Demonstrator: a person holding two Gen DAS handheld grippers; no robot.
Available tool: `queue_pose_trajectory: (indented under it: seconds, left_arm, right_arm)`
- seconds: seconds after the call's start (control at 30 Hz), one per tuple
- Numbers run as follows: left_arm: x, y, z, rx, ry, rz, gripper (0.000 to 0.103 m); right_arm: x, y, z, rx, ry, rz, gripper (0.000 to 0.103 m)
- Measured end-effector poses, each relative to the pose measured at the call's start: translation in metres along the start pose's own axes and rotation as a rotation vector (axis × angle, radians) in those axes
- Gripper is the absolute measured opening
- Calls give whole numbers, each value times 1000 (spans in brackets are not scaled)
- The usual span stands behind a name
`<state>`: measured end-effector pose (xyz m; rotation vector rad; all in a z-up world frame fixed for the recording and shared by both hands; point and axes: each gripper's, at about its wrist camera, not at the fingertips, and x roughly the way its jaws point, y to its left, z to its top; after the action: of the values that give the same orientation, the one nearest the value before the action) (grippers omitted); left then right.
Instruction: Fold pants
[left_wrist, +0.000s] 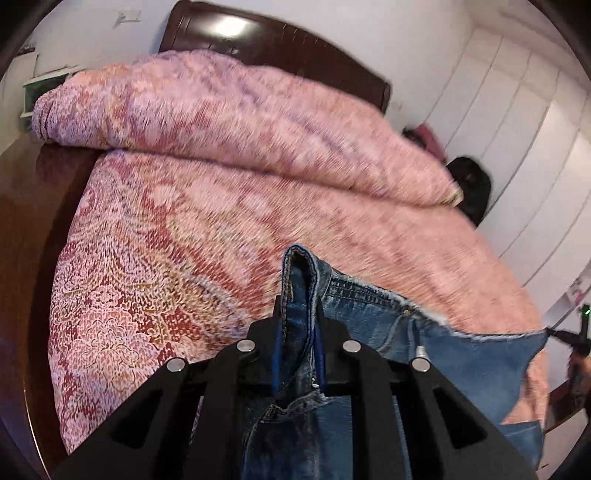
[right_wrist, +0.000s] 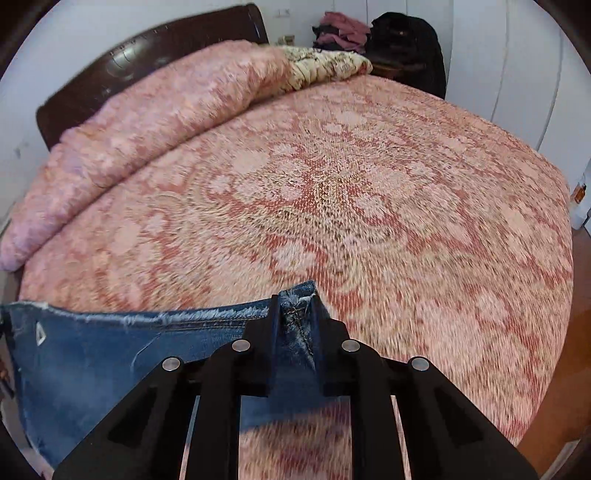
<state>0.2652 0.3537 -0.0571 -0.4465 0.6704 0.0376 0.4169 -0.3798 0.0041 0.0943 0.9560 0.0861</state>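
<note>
One pair of blue denim pants (left_wrist: 373, 325), held up off the bedspread (left_wrist: 166, 258), stretched between both grippers along the near edge of the bed. Left gripper (left_wrist: 300, 321) clamped tight on a bunched fold of the waistband, hem sticking up past the fingertips. Right gripper (right_wrist: 293, 325) likewise pinched on the opposite corner of denim, frayed seam showing between the fingers. Seen far right in the left wrist view too, gripping the stretched corner. Frayed, whitish raw edge running along the top of the fabric in the right wrist view; small white triangular mark near its left end. Metal button and fly stitching visible in the left wrist view, rest of the cloth hanging below the gripper.

Beyond: pink-red floral bedspread covering the whole mattress, nothing lying on the open middle. Rolled pink quilt (right_wrist: 147, 122) across the head end, cream patterned lining (right_wrist: 325, 66) showing at its right end. Dark wooden headboard (right_wrist: 147, 48) behind. Pile of dark and pink clothes (right_wrist: 388, 33) at the far corner. White wardrobe doors (left_wrist: 517, 129) along the side. Both views motion-blurred.
</note>
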Motion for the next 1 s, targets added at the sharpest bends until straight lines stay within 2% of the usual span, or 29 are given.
queue_pose_trajectory:
  seconds: [0.2, 0.4, 0.43, 0.5, 0.57, 0.63, 0.67, 0.7, 0.73, 0.8, 0.9, 0.97, 1.0]
  left_arm:
    - [-62, 0, -14, -59, -99, -108, 13]
    - [-122, 9, -62, -97, -126, -160, 13]
    - [-131, 15, -75, -115, -122, -158, 13]
    - [-140, 25, -95, -148, -105, -154, 13]
    - [-147, 38, -124, -182, -65, -101, 15]
    - [-153, 48, -148, -224, -33, -49, 32]
    - [-156, 53, -157, -239, -16, -16, 34]
    - [-160, 58, -164, -256, -6, 7, 43]
    - [-162, 62, -169, -276, 8, 36, 59]
    - [-163, 68, -177, -301, 65, 130, 74]
    - [-169, 74, -191, -319, 127, 276, 85]
    - [-181, 75, -202, -358, 124, 328, 87]
    - [-190, 76, -210, -405, 100, 344, 91]
  right_arm:
    - [-57, -18, -72, 44, -37, 46, 14]
    - [-101, -37, -153, 127, -25, 69, 13]
    - [-107, -39, -165, 130, -22, 65, 12]
    - [-117, -45, -196, 156, 1, 60, 0]
    - [-117, -54, -224, 174, 48, 44, 0]
    - [-108, -63, -249, 214, 106, 45, 0]
    - [-104, -67, -263, 224, 135, 27, 0]
    - [-101, -69, -273, 251, 158, 39, 0]
    - [-100, -71, -279, 284, 164, 52, 0]
    - [-101, -69, -289, 371, 162, 140, 0]
    - [-99, -66, -299, 525, 157, 264, 2]
    - [-92, -68, -301, 659, 153, 349, 2]
    - [-90, -70, -300, 710, 138, 367, 15]
